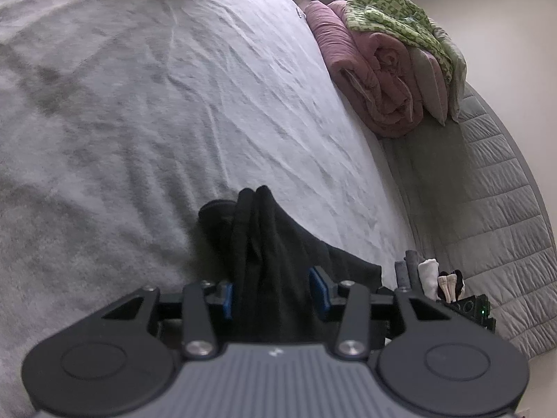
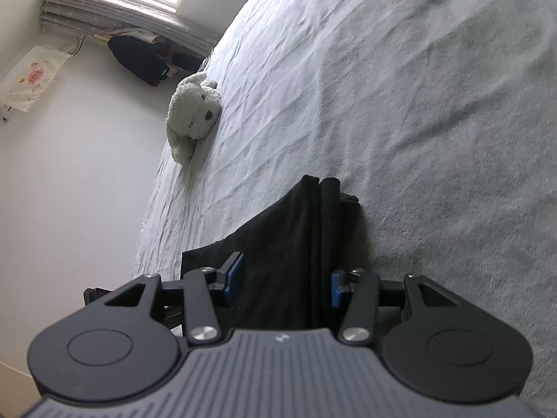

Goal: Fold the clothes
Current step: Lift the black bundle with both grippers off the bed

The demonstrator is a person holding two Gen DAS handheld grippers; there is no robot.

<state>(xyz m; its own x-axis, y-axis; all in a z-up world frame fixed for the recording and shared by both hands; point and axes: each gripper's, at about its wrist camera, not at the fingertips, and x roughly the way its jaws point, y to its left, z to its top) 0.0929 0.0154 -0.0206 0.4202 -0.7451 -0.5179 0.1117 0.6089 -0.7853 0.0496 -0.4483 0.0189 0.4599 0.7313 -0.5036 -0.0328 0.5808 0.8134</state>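
Note:
A black garment [image 1: 275, 244] is bunched into upright folds between the blue pads of my left gripper [image 1: 273, 296], which is shut on it. The cloth runs off to the right, toward the other gripper's body [image 1: 480, 310]. In the right wrist view the same black garment [image 2: 296, 237] fills the gap between the pads of my right gripper [image 2: 285, 285], also shut on it, and spreads left. The garment hangs just above a white bed sheet [image 1: 174, 104], casting a shadow on it.
A rolled pink blanket [image 1: 376, 69] topped by a green patterned cloth [image 1: 393, 14] lies at the bed's right edge on a grey quilted cover [image 1: 494, 209]. Small folded items [image 1: 424, 275] sit nearby. A white plush toy [image 2: 193, 111] rests by the wall.

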